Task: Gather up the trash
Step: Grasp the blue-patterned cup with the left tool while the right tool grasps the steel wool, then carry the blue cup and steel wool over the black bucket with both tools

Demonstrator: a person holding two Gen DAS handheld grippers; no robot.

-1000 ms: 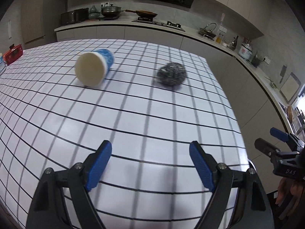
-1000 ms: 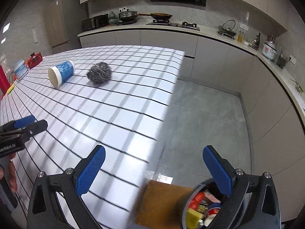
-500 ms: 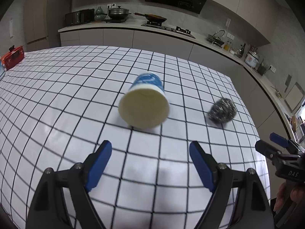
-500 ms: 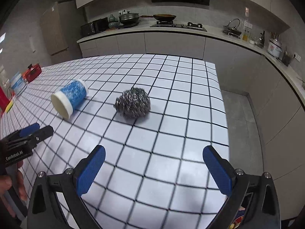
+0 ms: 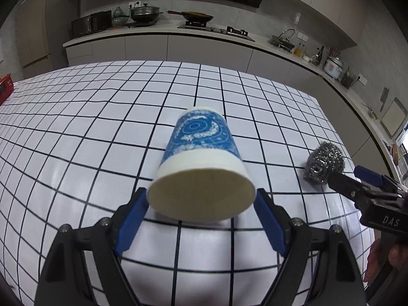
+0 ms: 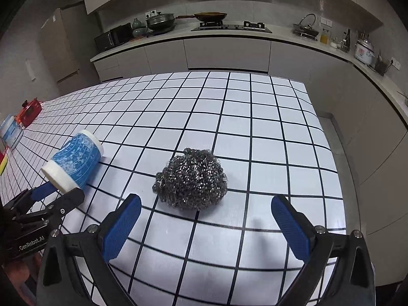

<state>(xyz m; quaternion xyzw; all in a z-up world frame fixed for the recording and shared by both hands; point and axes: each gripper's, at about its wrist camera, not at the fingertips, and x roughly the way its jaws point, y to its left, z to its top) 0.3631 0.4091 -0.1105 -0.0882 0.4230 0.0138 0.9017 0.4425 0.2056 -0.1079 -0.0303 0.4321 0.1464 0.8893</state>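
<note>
1. Both sets of jaws stand wide open and hold nothing.
2. The left gripper (image 5: 201,219) brackets the rim of the paper cup (image 5: 201,168), which lies on its side on the table (image 5: 76,153); a one-sided touch could roll it away.
3. The right gripper (image 6: 205,223) sits just short of the steel scourer (image 6: 191,181); closing early would likely snag only loose strands.

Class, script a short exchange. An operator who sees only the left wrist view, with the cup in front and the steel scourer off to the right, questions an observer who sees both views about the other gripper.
Operator: I only see one side of the right gripper. Is it open?
Observer: Yes, the right gripper stands wide open and holds nothing.
Operator: Is it lined up with the scourer?
Observer: Yes. The steel scourer lies centred just ahead of it, untouched.
</note>
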